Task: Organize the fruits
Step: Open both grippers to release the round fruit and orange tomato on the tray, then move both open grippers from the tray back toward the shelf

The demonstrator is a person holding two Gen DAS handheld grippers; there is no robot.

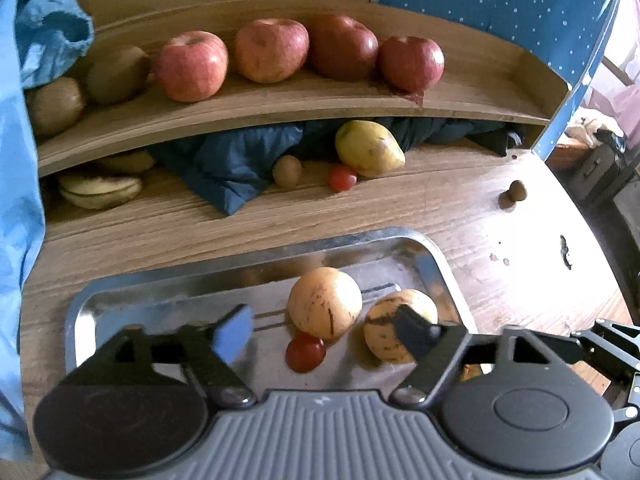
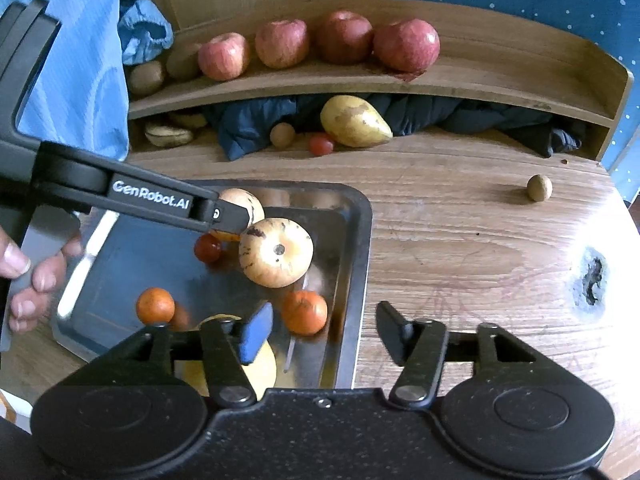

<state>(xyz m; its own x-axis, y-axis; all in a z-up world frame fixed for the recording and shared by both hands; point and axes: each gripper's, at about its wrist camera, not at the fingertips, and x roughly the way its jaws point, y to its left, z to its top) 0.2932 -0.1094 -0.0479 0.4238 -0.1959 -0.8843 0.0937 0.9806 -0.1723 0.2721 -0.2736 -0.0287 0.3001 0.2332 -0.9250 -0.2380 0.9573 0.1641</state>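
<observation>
- Closest up is the right gripper (image 2: 324, 336), black two-finger thing with a blue pad on one finger, jaws spread wide and gripping nothing, hanging over the near right edge of the shiny rectangular steel tray (image 2: 358, 264).
- Left gripper (image 1: 324, 330) is over the same tray, jaws also apart, empty. One fingertip sits in front of a pale yellow round fruit with dark streaks (image 1: 384, 340); can't tell if it's actually touching it.
- Second pale streaked round fruit (image 1: 325, 302) just beside the first, with a small red cherry tomato (image 1: 305, 353) right up against it.
- From the right side you also see two small orange mandarins (image 2: 155, 306) in the tray, one near each side.
- A bare hand (image 2: 28, 280) holds the left gripper's handle at the left edge.
- Tray sits on a wood-grain tabletop (image 1: 500, 224).
- Upper wooden shelf (image 1: 280, 108) at the back holds four red apples (image 1: 192, 66) in a row, plus brown kiwis (image 1: 116, 74) to their left.
- Under the shelf: a yellow-green pear (image 1: 368, 148), another cherry tomato (image 1: 342, 178), a small brown round fruit (image 1: 287, 171), and crumpled dark blue cloth (image 1: 236, 164).
- One little brown ball-shaped fruit (image 1: 517, 191) sits alone, well apart on the right of the table.
</observation>
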